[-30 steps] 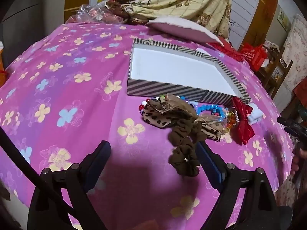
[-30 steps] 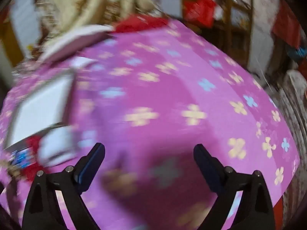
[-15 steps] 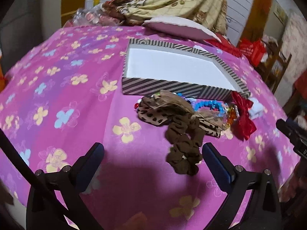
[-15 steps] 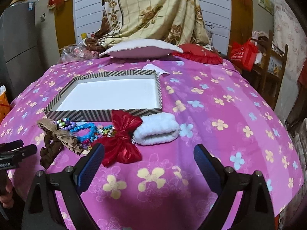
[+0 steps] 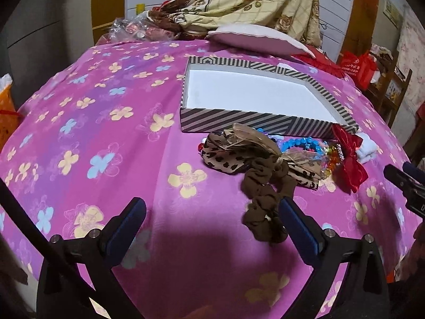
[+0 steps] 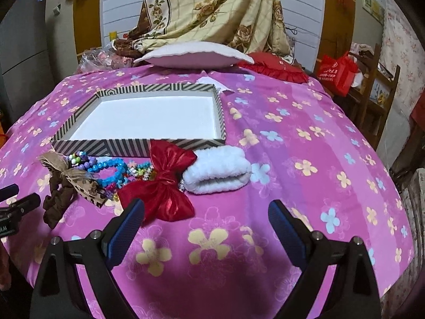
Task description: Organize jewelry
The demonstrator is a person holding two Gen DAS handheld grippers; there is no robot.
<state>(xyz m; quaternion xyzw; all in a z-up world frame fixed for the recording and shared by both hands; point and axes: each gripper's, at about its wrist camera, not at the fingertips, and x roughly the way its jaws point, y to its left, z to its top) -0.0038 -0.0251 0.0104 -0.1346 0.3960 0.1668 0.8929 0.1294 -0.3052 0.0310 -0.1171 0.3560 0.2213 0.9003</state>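
An empty striped box (image 5: 239,125) (image 6: 106,146) with a white floor sits on the pink flowered cloth. In front of it lies a pile: a brown scrunchie (image 5: 265,199) (image 6: 57,202), a leopard bow (image 5: 225,156), blue beads (image 5: 300,143) (image 6: 111,168), a red bow (image 5: 350,164) (image 6: 164,186) and a white fluffy band (image 6: 217,171). My left gripper (image 5: 212,218) is open, its right finger beside the scrunchie. My right gripper (image 6: 205,220) is open just short of the red bow and white band. Both hold nothing.
A white pillow (image 6: 194,55) and a red cushion (image 6: 273,66) lie at the table's far edge under a draped floral blanket (image 6: 212,13). A wooden chair with a red bag (image 6: 337,73) stands to the right. Bare cloth spreads left and right of the box.
The right gripper swung from blurred motion to face the box and pile, then edged closer. The left gripper shifted slightly, keeping the scrunchie by its right finger.
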